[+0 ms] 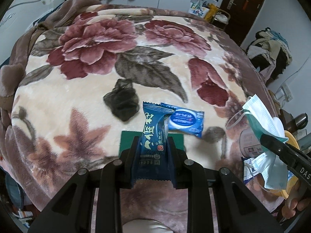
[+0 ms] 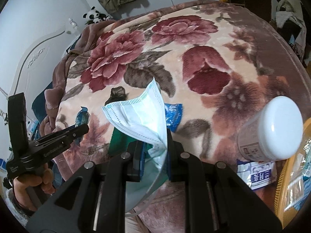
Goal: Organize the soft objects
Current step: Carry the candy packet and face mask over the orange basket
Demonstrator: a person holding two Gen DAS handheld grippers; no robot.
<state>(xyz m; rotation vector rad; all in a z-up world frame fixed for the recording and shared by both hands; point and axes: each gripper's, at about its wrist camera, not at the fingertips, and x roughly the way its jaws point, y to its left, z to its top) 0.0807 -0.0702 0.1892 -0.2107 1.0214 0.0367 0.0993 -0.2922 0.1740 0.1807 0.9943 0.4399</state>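
My left gripper (image 1: 152, 140) is shut on a dark blue snack packet (image 1: 153, 136), held upright above the floral blanket (image 1: 97, 44). My right gripper (image 2: 153, 145) is shut on a light blue face mask (image 2: 140, 114), lifted off the bed; the same mask (image 1: 260, 116) hangs at the right of the left wrist view. On the blanket lie a blue wet-wipe packet (image 1: 186, 121), a crumpled dark sheer sock (image 1: 122, 101) and a green square pad (image 1: 128, 139), partly hidden behind my fingers.
A white-lidded jar (image 2: 272, 132) and a white printed packet (image 2: 256, 172) sit at the bed's right edge beside a yellow basket (image 2: 285, 178). Panda toys (image 2: 95, 15) sit at the headboard. Clothes hang on a chair (image 1: 270, 48) right of the bed.
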